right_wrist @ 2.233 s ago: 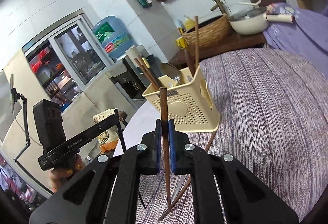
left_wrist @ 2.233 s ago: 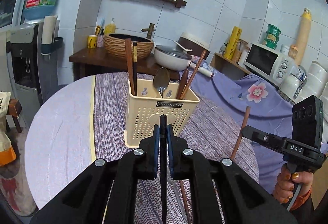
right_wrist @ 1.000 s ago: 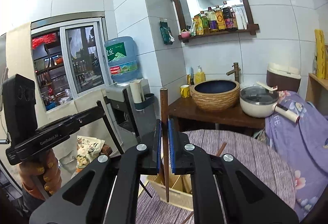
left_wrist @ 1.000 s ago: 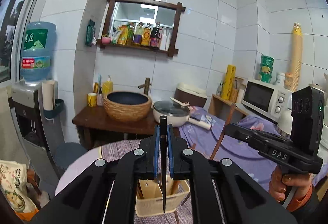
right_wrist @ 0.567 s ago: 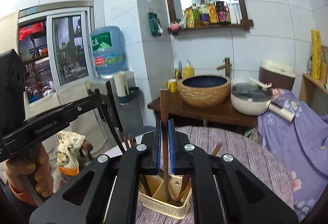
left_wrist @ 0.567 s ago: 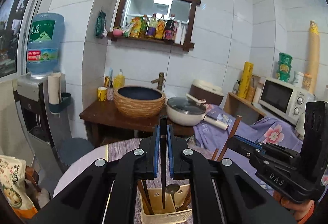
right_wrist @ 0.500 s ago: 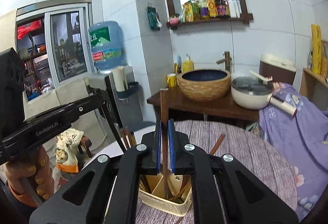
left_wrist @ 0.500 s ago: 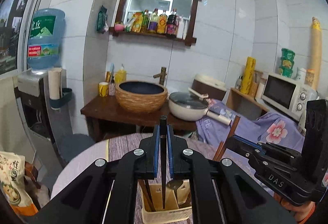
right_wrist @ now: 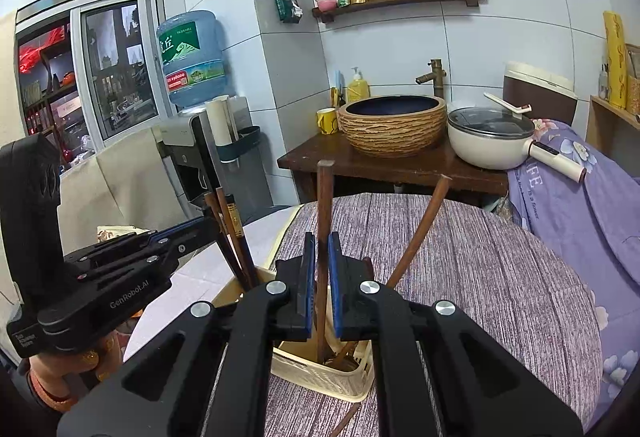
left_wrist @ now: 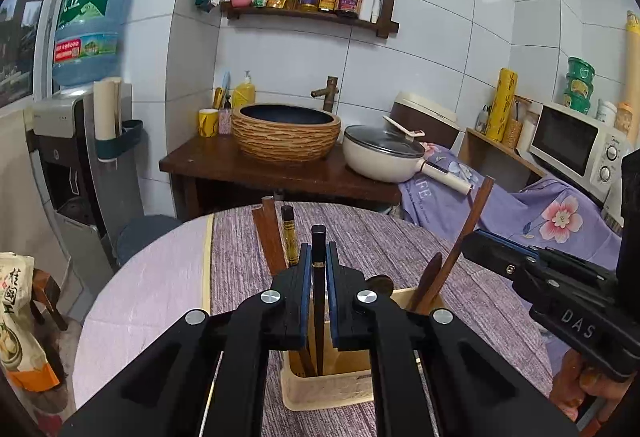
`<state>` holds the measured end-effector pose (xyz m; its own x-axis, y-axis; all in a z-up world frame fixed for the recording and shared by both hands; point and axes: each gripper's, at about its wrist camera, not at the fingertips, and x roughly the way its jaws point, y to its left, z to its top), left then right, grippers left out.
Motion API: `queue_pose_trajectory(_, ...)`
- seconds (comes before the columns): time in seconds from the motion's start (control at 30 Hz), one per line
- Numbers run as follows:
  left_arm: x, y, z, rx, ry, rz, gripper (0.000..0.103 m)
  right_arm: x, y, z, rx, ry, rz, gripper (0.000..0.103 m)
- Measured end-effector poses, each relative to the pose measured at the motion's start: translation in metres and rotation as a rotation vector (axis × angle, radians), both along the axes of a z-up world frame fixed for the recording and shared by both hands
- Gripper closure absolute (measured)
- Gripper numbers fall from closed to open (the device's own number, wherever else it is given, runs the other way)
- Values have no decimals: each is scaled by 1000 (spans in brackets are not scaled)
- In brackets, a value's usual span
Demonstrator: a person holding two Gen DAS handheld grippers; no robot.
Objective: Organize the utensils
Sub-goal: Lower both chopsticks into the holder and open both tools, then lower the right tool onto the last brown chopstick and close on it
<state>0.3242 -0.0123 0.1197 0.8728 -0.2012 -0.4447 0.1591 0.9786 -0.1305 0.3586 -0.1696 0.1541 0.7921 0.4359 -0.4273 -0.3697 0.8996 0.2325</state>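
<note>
A: The room was a tiled kitchen corner. A round table (left_wrist: 152,289) with a purple striped cloth (left_wrist: 376,233) filled the lower half of both views. What stood at 12 o'clock behind it?

B: A dark wooden counter (left_wrist: 248,173) with a woven basin (left_wrist: 286,133), and a white pan with a glass lid (left_wrist: 380,153) at about 1 o'clock. A water dispenser (left_wrist: 76,117) stood at 10 o'clock in the left wrist view.

A: Where was the utensil holder?

B: The cream holder (left_wrist: 332,385) stood on the cloth, low at 6 o'clock, partly hidden behind the fingers in both views. Several chopsticks already stood in it.

A: What did the left gripper (left_wrist: 319,297) hold?

B: Its blue pads were clenched on a black chopstick (left_wrist: 318,249), nearly upright. The lower end reached down inside the holder.

A: And the right gripper (right_wrist: 320,285)?

B: It was clenched also, on a brown chopstick (right_wrist: 325,197), upright, with the lower end inside the holder among the other sticks. I could not tell if either tip touched the bottom.

A: Were the two grippers close?

B: Yes. In the left wrist view the right one came in from 3 o'clock, near the holder.
</note>
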Motion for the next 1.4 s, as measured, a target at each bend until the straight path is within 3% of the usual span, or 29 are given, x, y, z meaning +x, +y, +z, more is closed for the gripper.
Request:
queue_pose_trajectory(0.07,0,0,-1,-2,-7,-5,95,0,0,-1,-2,-2,-4,95)
queue_pose_trajectory(0.13,-2,1,0,-8,-11,-15,88,0,-2,-3,10,-8,-11,95)
queue_pose_trajectory(0.23,-15,1,1,-5,-65,13,49,-5,-5,-5,7,-16,-22,93)
queue_pose_trajectory(0.27,-19,1,1,-6,-82,15,45,-7,-6,-6,5,-23,-25,90)
queue_pose_trajectory(0.33,-31,-1,1,7,-109,11,43,-14,-9,-8,6,-41,-37,66)
queue_pose_trajectory(0.43,-44,-5,-4,29,-127,11,34,-30,-15,-11,5,-72,-76,58)
queue_pose_trajectory(0.77,-71,-1,-40,48,-79,44,23,-69,-30,-41,-20,5,-148,58)
queue_pose_trajectory(1.07,-86,22,-106,13,113,96,22,-77,-19,-124,-57,253,-149,58)
queue_pose_trajectory(1.4,-104,11,-139,98,164,106,22,-63,17,-179,-97,379,-138,59)
